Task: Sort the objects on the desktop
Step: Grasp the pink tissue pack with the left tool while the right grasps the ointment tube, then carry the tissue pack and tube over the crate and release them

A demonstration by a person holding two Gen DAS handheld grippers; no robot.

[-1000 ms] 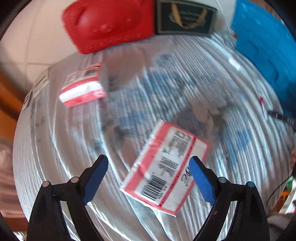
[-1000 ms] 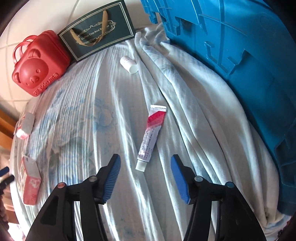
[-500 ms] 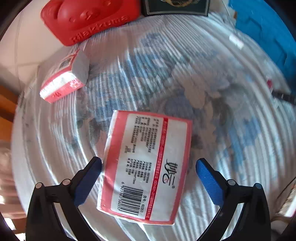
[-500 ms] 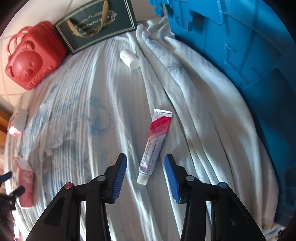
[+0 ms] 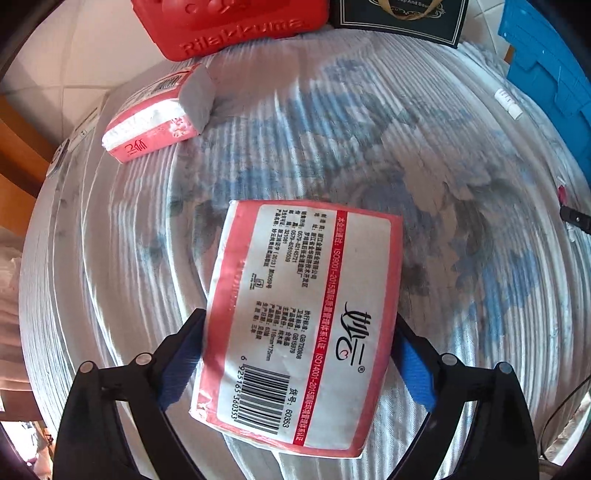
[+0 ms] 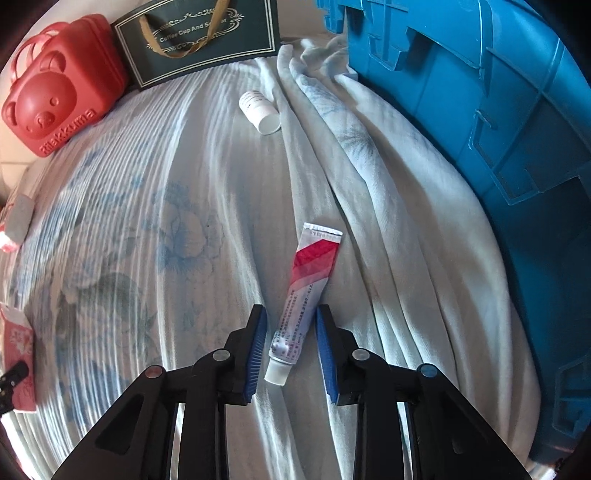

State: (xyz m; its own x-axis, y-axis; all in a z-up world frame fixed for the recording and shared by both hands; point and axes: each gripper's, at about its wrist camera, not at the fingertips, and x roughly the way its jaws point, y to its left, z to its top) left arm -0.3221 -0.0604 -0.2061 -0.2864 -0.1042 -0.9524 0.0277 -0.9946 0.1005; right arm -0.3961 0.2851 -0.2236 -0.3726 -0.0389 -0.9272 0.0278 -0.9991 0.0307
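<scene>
1. We hold the left gripper (image 5: 295,358) pointing steeply down over a red-and-white tissue pack (image 5: 303,325). Its jaws stand wide, one blue pad at each long edge of the pack; after opening further they have just narrowed a little. Whether the pads already press the pack, we cannot tell.
2. The tissue pack lies label-up, barcode at its near end, on the blue-flowered white cloth (image 5: 369,147).
3. A second tissue pack (image 5: 159,118) lies far left on the cloth, well apart from the first and just in front of the red bear-faced case (image 5: 229,22).
4. We hold the right gripper (image 6: 290,349) over a red-and-white ointment tube (image 6: 304,291). Its jaws have just been closing and now stand narrow, with the cap end of the tube between the pads. A slim gap shows on each side, so nothing is gripped.
5. The tube lies flat in a fold of the cloth, white cap near, crimped end far and tilted right.
6. A small white bottle (image 6: 258,110) lies on its side farther back, well apart from the tube.
7. A dark green gift bag (image 6: 199,40) with a gold ribbon stands at the far edge, beside the red case.
8. A blue plastic crate (image 6: 498,129) fills the right side, its wall against the bunched cloth.
</scene>
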